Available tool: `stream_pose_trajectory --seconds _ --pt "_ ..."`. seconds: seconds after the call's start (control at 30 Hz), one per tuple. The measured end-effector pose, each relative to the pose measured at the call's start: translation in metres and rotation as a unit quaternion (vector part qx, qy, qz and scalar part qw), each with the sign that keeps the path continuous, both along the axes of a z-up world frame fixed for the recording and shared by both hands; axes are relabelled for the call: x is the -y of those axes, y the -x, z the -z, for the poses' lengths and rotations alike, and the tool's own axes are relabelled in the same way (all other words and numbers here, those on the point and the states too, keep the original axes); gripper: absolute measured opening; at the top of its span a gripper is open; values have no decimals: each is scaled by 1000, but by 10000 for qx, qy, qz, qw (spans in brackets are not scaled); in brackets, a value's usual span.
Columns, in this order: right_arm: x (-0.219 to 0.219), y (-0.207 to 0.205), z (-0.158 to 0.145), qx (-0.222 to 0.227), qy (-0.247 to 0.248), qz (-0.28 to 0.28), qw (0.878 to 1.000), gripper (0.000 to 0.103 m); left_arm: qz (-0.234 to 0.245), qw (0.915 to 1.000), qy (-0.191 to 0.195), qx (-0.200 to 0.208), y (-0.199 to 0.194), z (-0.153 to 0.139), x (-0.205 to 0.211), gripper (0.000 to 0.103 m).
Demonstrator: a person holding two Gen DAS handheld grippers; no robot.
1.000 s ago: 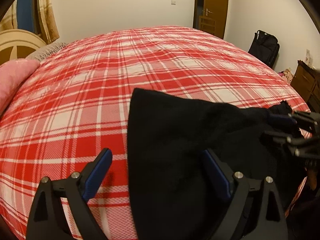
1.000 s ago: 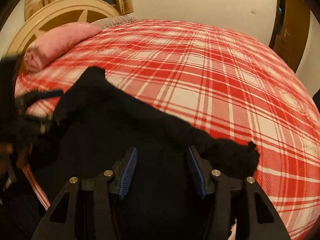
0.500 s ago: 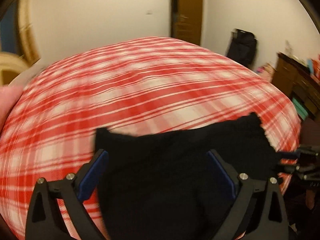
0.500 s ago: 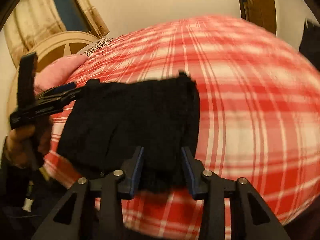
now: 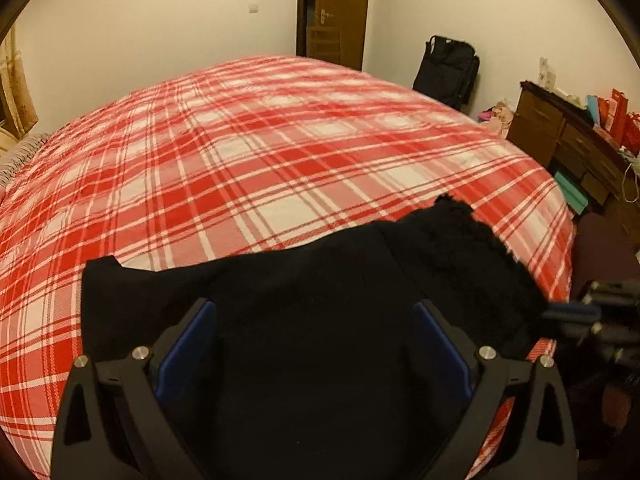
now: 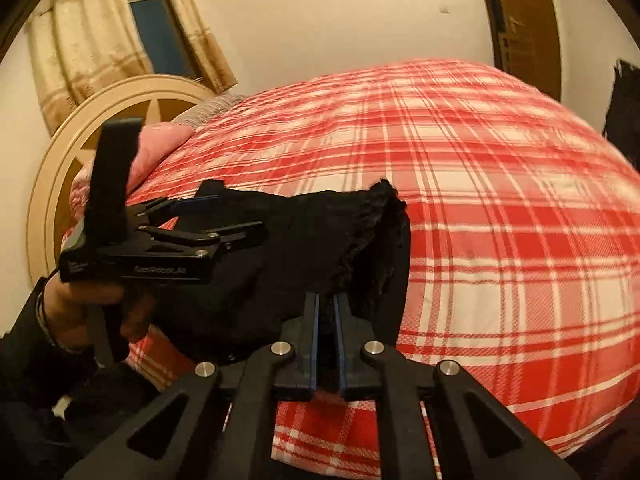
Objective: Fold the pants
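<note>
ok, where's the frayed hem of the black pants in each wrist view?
Left wrist view: frayed hem of the black fabric pants sits right of centre, on the red-and-white plaid bedspread, beyond the open left gripper.
Right wrist view: the same hem is centre frame, just above the right gripper, whose fingers are shut on the cloth.
Shared landmark: the brown wooden door beyond the bed.

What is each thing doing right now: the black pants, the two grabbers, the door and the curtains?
Black pants: lying on the plaid bed, bunched, one edge pinched.
Left hand-held gripper: open, over the pants.
Right hand-held gripper: shut on the pants' edge.
Door: looks ajar.
Curtains: pulled apart, window showing.
</note>
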State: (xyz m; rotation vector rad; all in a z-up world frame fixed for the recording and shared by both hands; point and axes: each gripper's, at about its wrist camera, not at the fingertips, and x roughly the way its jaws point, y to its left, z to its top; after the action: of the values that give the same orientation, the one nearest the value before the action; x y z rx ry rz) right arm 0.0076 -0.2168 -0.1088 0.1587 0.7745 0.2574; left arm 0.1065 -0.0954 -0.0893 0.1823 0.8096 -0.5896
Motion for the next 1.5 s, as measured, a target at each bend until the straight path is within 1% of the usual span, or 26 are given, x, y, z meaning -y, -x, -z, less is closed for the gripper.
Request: stream_pose_trajectory --seconds 0.1,0.13,0.17,0.27,0.3,0.33,0.37,0.43,0.47,0.53,0.6,0.63,0.67,0.7,0.73,0.8,0.83,0.87,0.93,0.97,1.1,1.2,1.23,1.3,1.4,1.5 --pt "-2 -7 32 -529 329 -2 9981 6 42 10000 -7 -67 3 5 2 100" --pt "2 -7 48 -694 301 33 9971 6 42 9999 -56 -121 3 10 4 100" --pt "7 -5 52 -694 145 80 9975 6 52 9998 -73 -150 4 12 4 100" --pt "16 -6 44 -606 -130 106 9980 8 125 9998 -105 -100 12 13 -2 100" --pt "19 -8 41 -580 -132 155 9981 16 130 9998 -118 -16 14 10 -7 100" --pt "21 -8 38 -556 -139 209 9981 29 102 9998 -145 71 15 8 -12 100" --pt "26 -9 33 -471 -156 315 9983 37 2 9995 -215 236 16 5 -20 100" --pt "27 -13 21 -185 -74 530 9984 37 -181 9983 -281 467 15 0 -36 100" --pt "25 -16 16 -86 -74 524 9986 37 -286 9975 -295 567 14 -1 -45 100" --pt "13 -25 2 144 -163 309 9993 38 -508 9953 -321 765 10 -3 -65 101" --pt "1 -36 -4 357 -211 33 9991 39 -844 9905 -524 952 2 2 -83 101" --pt "-4 -44 -3 400 -234 -77 9989 39 -974 9891 -595 933 -1 5 -90 101" --pt "-6 -53 2 280 -242 -54 9993 39 -1108 9883 -614 844 -6 10 -99 101" --pt "-6 -63 11 94 -240 11 9997 39 -1247 9876 -599 742 -11 16 -107 101" --pt "-3 -78 26 -235 -210 145 9994 39 -1416 9860 -605 642 -15 23 -115 101" --pt "2 -90 45 -504 -260 179 9982 39 -1571 9851 -630 314 -23 41 -124 102" --pt "6 -88 47 -380 -397 145 9984 39 -1543 9867 -480 190 -25 48 -128 103" --pt "6 -84 46 -389 -423 120 9983 39 -1555 9872 -325 140 -25 53 -131 103" --pt "7 -84 44 -387 -360 73 9986 39 -1614 9869 -40 43 -27 56 -136 103" --pt "5 -82 45 -379 -320 39 9988 39 -1616 9869 25 -10 -28 57 -136 103" --pt "12 -81 44 -341 -443 50 9984 39 -1546 9879 115 -72 -31 57 -137 103" --pt "21 -64 34 -172 -386 259 9988 41 -1555 9878 43 -48 -26 53 -142 103" --pt "24 -58 31 -135 -384 300 9987 47 -1568 9876 26 -10 -24 52 -145 103" --pt "31 -54 29 -107 -376 429 9983 55 -1595 9872 47 21 -19 50 -151 103" --pt "39 -54 35 -228 -387 572 9974 55 -1642 9863 125 -78 -21 51 -153 103" --pt "43 -58 45 -422 -516 598 9960 55 -1609 9869 77 -76 -23 53 -149 103"
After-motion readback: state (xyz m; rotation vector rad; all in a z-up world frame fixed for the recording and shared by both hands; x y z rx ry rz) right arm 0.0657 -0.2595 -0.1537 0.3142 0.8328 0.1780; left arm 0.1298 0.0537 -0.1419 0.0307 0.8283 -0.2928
